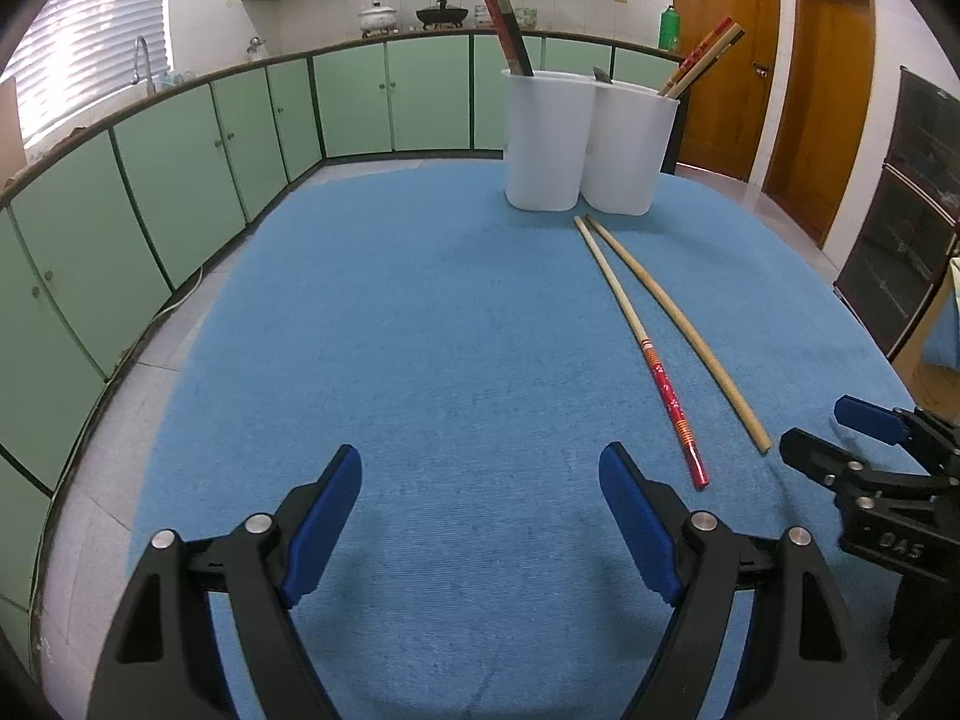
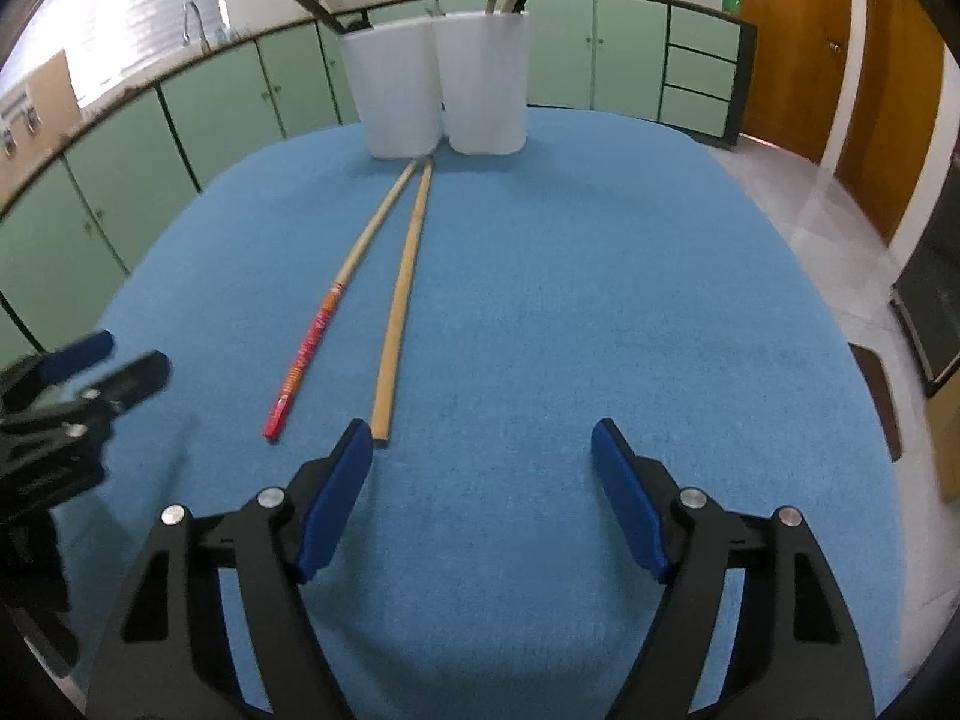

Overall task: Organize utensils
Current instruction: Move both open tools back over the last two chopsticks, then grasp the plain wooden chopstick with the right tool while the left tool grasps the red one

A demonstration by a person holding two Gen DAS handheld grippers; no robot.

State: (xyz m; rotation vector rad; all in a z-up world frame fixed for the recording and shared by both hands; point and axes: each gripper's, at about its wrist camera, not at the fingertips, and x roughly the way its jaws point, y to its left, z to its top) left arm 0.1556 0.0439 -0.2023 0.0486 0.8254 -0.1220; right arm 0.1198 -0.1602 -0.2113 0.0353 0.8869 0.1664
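1. Lying on the blue cloth (image 1: 390,330) in front of you are two loose chopsticks: a red-handled chopstick (image 1: 645,348) and a plain wooden chopstick (image 1: 678,324). Their far tips sit just beside each other near the base of the white holders, and they spread apart toward you.
2. Your left gripper (image 1: 480,492) hangs over bare cloth with its blue pads (image 1: 327,516) wide apart and nothing between them. Both chopsticks lie off to its right.
3. Your right gripper (image 2: 480,468) also stands apart and empty. Its left pad (image 2: 336,498) is just beside the near end of the plain wooden chopstick; from this view you cannot tell whether they touch.
4. At the far edge of the cloth two white holders stand touching side by side. The left holder (image 1: 543,138) has dark and red chopsticks (image 1: 501,18) leaning in it; the right holder (image 1: 633,144) has red-and-wood chopsticks (image 1: 702,57) leaning to the right.
5. Behind the table a run of green cabinets (image 1: 180,168) carries a counter with pots (image 1: 378,17), and wooden doors (image 1: 726,54) stand on the right.
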